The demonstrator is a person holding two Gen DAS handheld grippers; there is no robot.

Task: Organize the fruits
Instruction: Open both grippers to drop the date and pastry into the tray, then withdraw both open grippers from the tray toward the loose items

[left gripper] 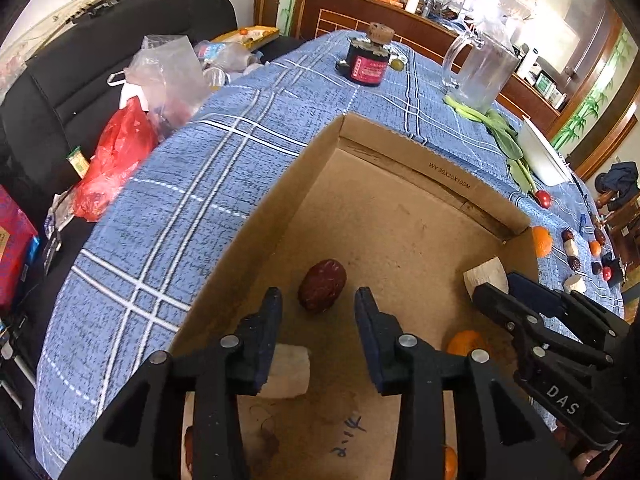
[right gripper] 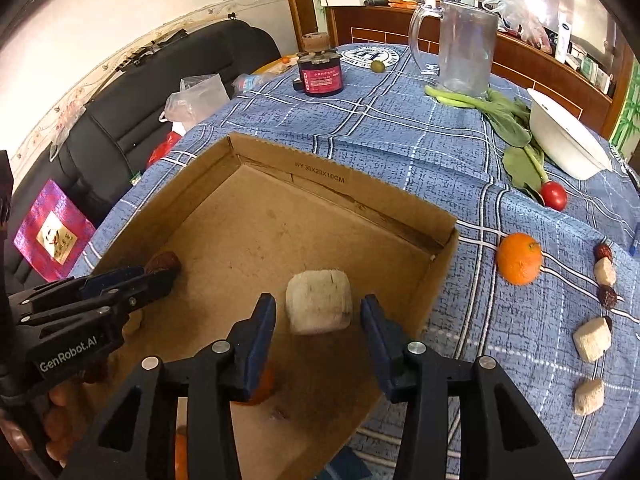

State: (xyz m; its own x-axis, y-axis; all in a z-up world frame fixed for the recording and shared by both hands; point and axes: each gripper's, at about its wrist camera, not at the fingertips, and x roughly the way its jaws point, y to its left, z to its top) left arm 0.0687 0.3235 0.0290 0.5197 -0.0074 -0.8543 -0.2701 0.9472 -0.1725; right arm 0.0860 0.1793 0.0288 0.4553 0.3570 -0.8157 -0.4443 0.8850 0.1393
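Both tongs, left and right, hang spread over the cardboard box mid-desk, a wrinkled dark-red date lying before the left, a pale fibrous chunk, perhaps cane, before the right, whose view alone shows the orange whole.

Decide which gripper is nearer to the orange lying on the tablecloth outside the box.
Right. The right gripper hangs over the cardboard box by the wall nearest the orange; the left gripper is at the box's far side from it.
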